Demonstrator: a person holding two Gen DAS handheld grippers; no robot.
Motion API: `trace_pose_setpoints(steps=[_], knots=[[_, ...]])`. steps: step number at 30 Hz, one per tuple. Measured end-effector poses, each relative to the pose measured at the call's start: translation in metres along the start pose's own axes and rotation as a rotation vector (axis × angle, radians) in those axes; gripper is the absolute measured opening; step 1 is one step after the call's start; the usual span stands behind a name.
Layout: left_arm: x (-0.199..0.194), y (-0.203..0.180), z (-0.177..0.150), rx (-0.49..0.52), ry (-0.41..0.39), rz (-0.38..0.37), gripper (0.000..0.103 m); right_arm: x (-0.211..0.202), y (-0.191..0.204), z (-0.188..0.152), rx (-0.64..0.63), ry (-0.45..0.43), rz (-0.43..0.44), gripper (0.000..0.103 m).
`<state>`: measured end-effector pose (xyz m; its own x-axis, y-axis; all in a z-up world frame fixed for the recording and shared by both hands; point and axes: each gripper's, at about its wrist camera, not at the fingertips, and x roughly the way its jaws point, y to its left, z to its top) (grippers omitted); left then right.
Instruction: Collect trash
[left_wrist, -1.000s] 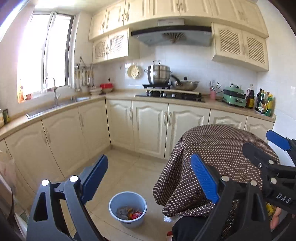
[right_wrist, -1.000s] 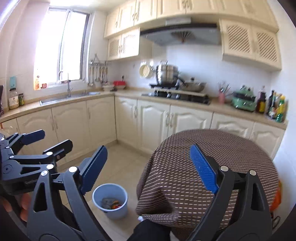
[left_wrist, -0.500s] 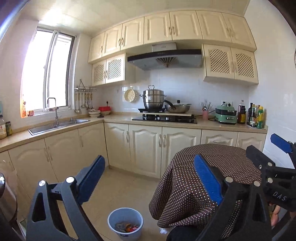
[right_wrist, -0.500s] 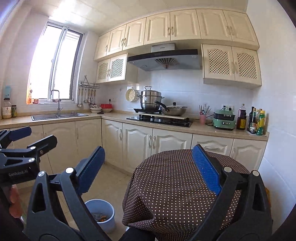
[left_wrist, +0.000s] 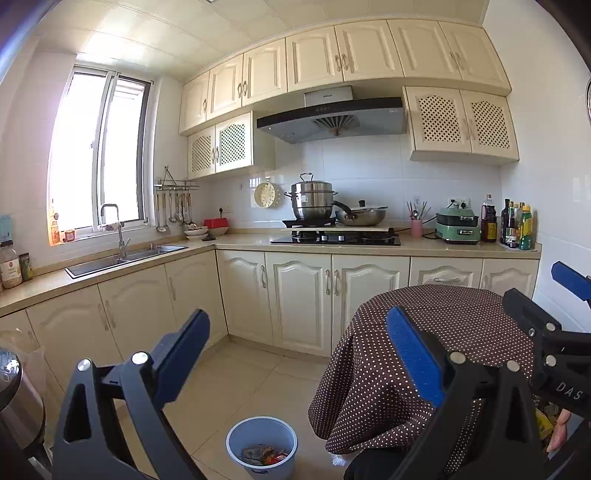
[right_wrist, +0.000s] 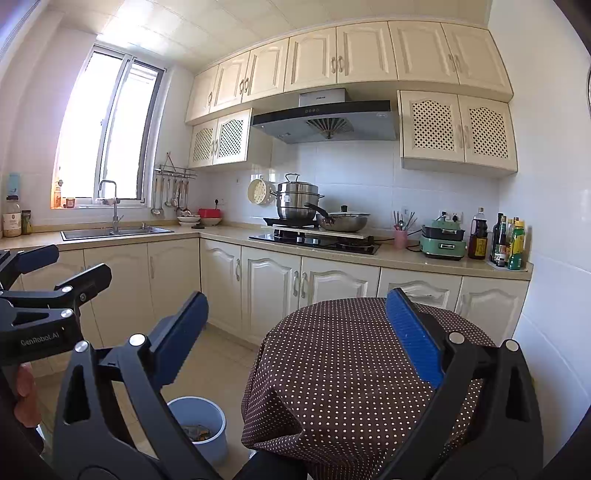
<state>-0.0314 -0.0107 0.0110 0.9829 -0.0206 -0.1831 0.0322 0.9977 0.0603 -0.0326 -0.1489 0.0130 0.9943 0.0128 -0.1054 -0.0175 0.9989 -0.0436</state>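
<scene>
A pale blue bin (left_wrist: 261, 446) stands on the tiled floor left of a round table with a brown dotted cloth (left_wrist: 436, 332). Crumpled wrappers (left_wrist: 264, 454) lie in the bin. The bin also shows in the right wrist view (right_wrist: 201, 424), partly behind a finger. My left gripper (left_wrist: 299, 354) is open and empty, held high above the floor. My right gripper (right_wrist: 295, 339) is open and empty, above the table cloth (right_wrist: 343, 362). Each gripper shows at the edge of the other's view.
Cream cabinets and a counter (left_wrist: 369, 247) run along the back and left walls, with a sink (left_wrist: 122, 256), a hob with pots (left_wrist: 321, 212) and bottles (left_wrist: 515, 229). A metal appliance (left_wrist: 16, 402) stands at the near left. Tiled floor (left_wrist: 240, 384) lies between cabinets and table.
Both grippers have risen and tilted up. The bin and table have slid lower in both views, and more of the ceiling shows. Both stay open and empty.
</scene>
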Motion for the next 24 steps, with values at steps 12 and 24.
trace_pose_setpoints(steps=[12,24], knots=[[0.0036,0.0011,-0.0025,-0.005,0.014,-0.013,0.095,0.0027,0.0038,0.0016,0.004,0.004,0.010,0.095],[0.0035,0.0022,-0.0039,-0.005,0.013,-0.019,0.095,0.0027,0.0041,0.0016,0.003,0.006,0.012,0.095]])
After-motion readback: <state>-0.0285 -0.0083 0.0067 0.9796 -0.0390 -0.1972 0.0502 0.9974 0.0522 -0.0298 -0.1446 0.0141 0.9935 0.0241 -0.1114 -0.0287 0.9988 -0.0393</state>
